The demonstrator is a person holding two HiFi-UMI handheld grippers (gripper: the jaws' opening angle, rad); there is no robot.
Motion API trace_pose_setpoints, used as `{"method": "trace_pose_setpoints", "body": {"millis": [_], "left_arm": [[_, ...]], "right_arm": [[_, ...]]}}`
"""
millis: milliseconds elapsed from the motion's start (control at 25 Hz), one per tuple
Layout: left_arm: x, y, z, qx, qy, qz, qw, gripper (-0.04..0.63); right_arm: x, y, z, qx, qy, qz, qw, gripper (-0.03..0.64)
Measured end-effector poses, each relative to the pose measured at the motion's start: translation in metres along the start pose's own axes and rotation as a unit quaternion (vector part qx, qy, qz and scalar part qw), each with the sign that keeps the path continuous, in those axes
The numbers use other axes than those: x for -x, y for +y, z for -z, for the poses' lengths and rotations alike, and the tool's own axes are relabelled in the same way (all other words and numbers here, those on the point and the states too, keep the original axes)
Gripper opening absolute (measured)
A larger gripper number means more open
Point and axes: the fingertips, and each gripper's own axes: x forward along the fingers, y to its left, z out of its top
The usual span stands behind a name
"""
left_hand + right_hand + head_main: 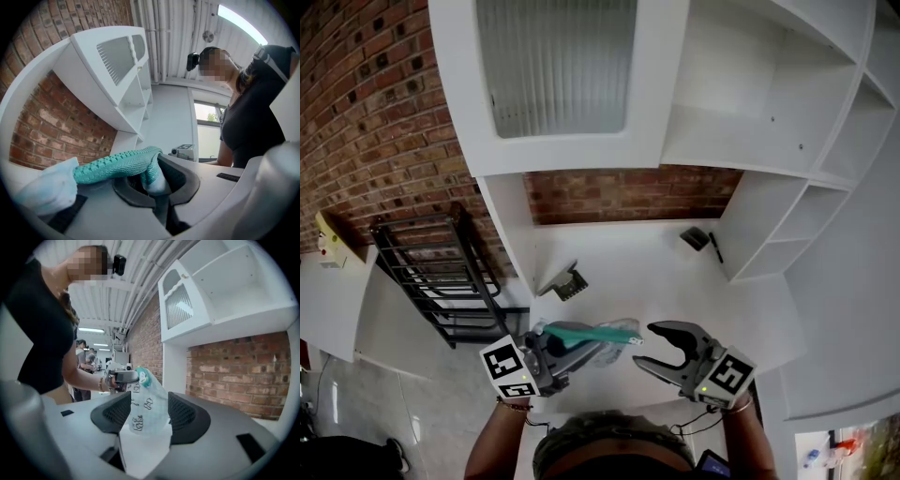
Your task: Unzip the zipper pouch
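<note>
Left tongs (570, 351) are clenched tight on the pouch (146, 411), pinching its teal zipper strip (117, 165) right at the tips. The strip runs out from those jaws toward the right tongs (649, 348), which stand released, jaws wide apart. The pouch's pale printed end hangs at the mouth of that gap, no pad pressing it. A white counter (628, 272) lies beyond both tongs.

Bright, even light; fisheye-warped edges
</note>
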Motion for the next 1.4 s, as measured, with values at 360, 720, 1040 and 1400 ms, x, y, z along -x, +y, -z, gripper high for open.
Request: {"method": "trace_pose_setpoints", "body": {"millis": [360, 720, 1040, 1400], "left_arm": [[-0.003, -0.009, -0.002, 0.019, 0.000, 0.025, 0.9995, 0.008], [-0.008, -0.008, 0.007, 0.005, 0.021, 0.007, 0.9997, 0.009], [0.001, 0.005, 0.035, 0.005, 0.050, -0.062, 0.9968, 0.012], [0.046, 0.034, 0.054, 0.004, 0.085, -0.208, 0.9744, 0.120]], "right_arm": [[-0.017, 0.003, -0.026, 0.046, -0.056, -0.002, 0.997, 0.177], [-0.011, 0.005, -0.025, 0.029, -0.060, 0.003, 0.998, 0.026], [-0.015, 0.000, -0.009, -0.003, -0.043, 0.026, 0.999, 0.008], [-0.013, -0.015, 0.002, -0.029, -0.029, 0.076, 0.996, 0.008]]}}
